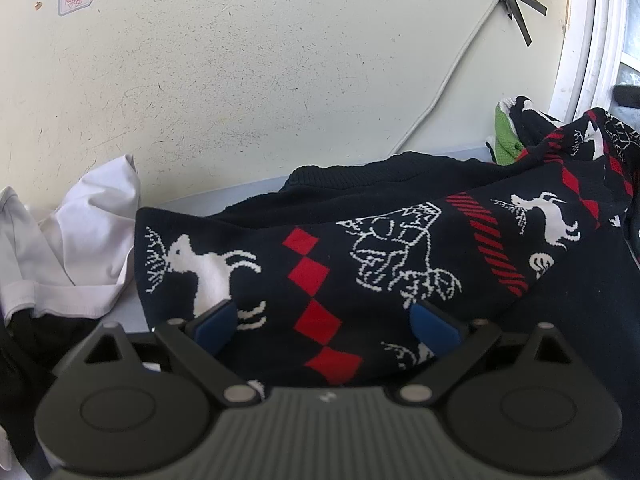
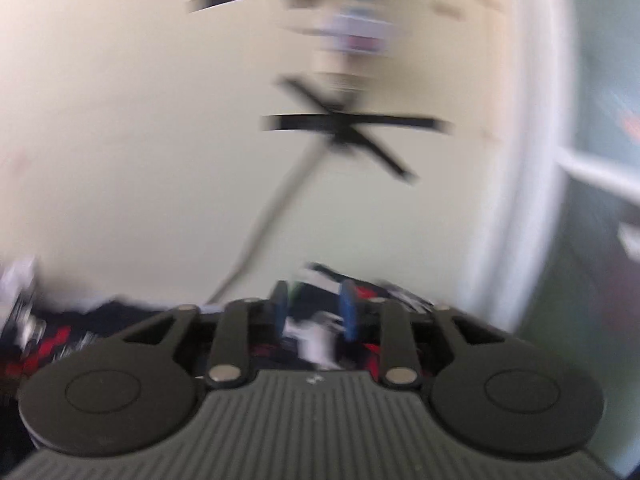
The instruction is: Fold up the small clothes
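A dark navy knitted sweater point(image 1: 360, 248) with white reindeer and red diamonds lies bunched on the table, filling the middle and right of the left wrist view. My left gripper point(image 1: 326, 324) is open, its blue pads point(image 1: 218, 326) wide apart just over the sweater's near fold. The right wrist view is motion-blurred. My right gripper point(image 2: 314, 312) has its blue pads point(image 2: 349, 312) a small gap apart, with sweater fabric point(image 2: 316, 340) between and under them. I cannot tell whether it grips the fabric.
A white garment point(image 1: 76, 256) lies crumpled at the left, with dark cloth point(image 1: 36, 340) below it. A green and white piece point(image 1: 506, 136) sits behind the sweater at the right. A wall with a white cable point(image 1: 448, 80) and black tape point(image 1: 516, 0) stands close behind. A window frame point(image 2: 532, 200) is at the right.
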Demonstrator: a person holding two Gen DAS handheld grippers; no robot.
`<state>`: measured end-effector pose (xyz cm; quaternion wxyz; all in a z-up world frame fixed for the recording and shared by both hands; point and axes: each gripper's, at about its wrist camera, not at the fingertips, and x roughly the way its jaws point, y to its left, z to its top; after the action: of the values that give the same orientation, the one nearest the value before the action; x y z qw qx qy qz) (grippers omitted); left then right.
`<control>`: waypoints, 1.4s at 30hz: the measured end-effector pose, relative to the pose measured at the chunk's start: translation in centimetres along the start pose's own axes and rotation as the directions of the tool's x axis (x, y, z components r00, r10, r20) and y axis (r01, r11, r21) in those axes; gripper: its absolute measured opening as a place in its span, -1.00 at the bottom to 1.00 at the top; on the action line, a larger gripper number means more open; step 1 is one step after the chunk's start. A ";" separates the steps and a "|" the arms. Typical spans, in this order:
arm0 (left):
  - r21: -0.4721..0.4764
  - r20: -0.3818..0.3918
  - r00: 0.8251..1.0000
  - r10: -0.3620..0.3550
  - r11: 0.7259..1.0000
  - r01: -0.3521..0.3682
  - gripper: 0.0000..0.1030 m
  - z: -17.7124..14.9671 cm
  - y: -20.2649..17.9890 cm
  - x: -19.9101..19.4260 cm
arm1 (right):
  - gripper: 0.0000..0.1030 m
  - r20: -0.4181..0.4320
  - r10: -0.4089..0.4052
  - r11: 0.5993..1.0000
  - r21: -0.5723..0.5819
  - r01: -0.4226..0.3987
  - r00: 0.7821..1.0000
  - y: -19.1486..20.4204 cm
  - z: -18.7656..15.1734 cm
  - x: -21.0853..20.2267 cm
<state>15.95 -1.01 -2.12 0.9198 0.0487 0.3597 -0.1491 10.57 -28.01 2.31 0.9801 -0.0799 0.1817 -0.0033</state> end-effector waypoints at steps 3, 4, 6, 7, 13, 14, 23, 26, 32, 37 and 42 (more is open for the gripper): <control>0.000 0.000 1.000 0.000 1.000 0.000 0.89 0.0 0.0 0.0 | -0.12 -0.064 0.040 0.964 -0.261 -0.055 0.997 3.4 0.4 1.9; -0.001 0.000 1.000 0.000 1.000 0.000 0.89 0.0 0.0 0.0 | -0.12 -0.084 0.031 0.941 -0.332 -0.057 0.996 4.2 0.2 2.8; -0.001 0.000 1.000 0.001 1.000 -0.001 0.90 0.0 0.0 0.0 | -0.13 -0.120 0.020 0.899 -0.432 -0.071 0.993 5.1 -0.5 3.9; -0.001 0.000 1.000 0.000 1.000 0.000 0.90 0.0 -0.1 0.0 | -0.12 -0.142 0.024 0.887 -0.454 -0.087 0.990 5.5 -0.6 4.3; 0.000 -0.003 1.000 -0.004 1.000 0.004 0.93 0.0 -0.1 0.1 | -0.48 -0.270 0.009 0.799 -0.577 -0.169 0.963 7.8 -2.7 7.3; 0.001 -0.003 1.000 -0.004 1.000 0.004 0.93 0.0 -0.1 0.1 | -0.86 -0.261 -0.014 0.807 -0.573 -0.143 0.965 7.8 -2.7 7.9; 0.001 -0.003 1.000 -0.006 1.000 0.006 0.94 0.1 -0.2 0.1 | -0.09 -0.172 0.017 0.995 0.100 0.000 0.985 -2.3 0.7 6.9; 0.001 -0.003 1.000 -0.007 1.000 0.007 0.94 0.1 -0.2 0.1 | -0.09 -0.109 -0.015 0.976 0.215 0.038 0.994 -6.0 0.2 2.1; -0.004 -0.002 1.000 -0.015 1.000 0.015 0.94 0.2 0.1 0.1 | -0.03 -0.180 -0.096 0.931 0.330 0.153 0.979 -11.1 -6.0 -4.9; -0.089 0.010 0.999 -0.041 0.995 0.041 0.94 0.8 1.8 -1.0 | 0.01 -0.282 -0.079 0.888 0.417 0.196 0.956 -12.3 -11.5 -6.3; -0.231 0.060 0.996 -0.058 0.970 0.071 0.94 1.6 5.2 -2.6 | 0.27 -0.289 -0.037 0.882 0.440 0.167 0.957 -10.6 -13.2 -6.4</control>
<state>16.79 4.28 0.74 0.9230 -0.0752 0.3516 -0.1369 0.13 -40.25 -5.86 0.9351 0.1458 0.3039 -0.1093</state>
